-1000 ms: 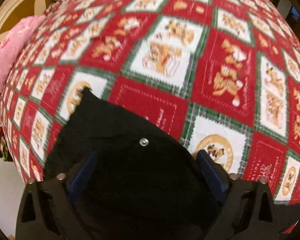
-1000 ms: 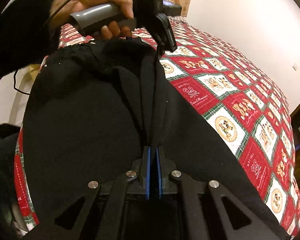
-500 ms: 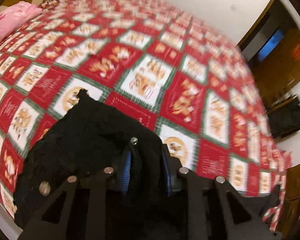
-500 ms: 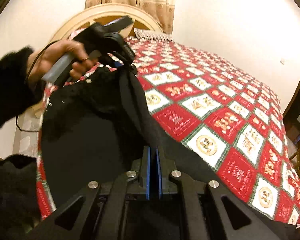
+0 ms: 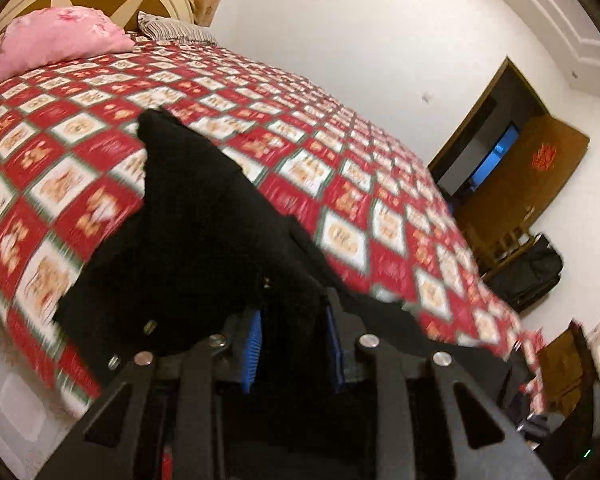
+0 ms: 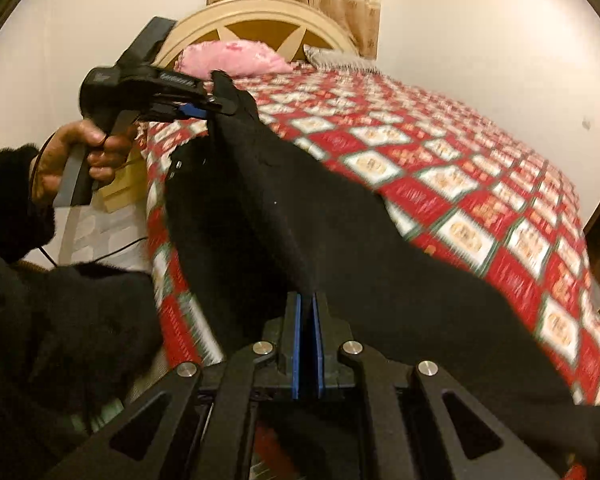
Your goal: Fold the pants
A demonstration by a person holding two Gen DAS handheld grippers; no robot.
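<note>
Black pants (image 6: 300, 208) hang stretched between my two grippers above a bed with a red patterned quilt (image 6: 460, 168). My right gripper (image 6: 308, 300) is shut on a thin fold of the pants at the near end. My left gripper (image 5: 294, 312) is shut on a thick bunch of the pants (image 5: 204, 216) at the waistband end; it also shows in the right wrist view (image 6: 216, 104), lifted above the bed's left edge. The pants' lower part drapes on the quilt (image 5: 340, 152) and over the bed's near edge.
A pink pillow (image 5: 56, 40) and a striped pillow (image 5: 176, 30) lie at the cream headboard (image 6: 260, 12). A wooden door (image 5: 520, 168) and a dark bag (image 5: 528, 276) are at the far right. The tiled floor (image 6: 100, 232) lies left of the bed.
My left gripper closed on the waistband and lifted it, swinging up and away from the quilt. The right gripper stayed shut on the pants as they rose taut between both grippers.
</note>
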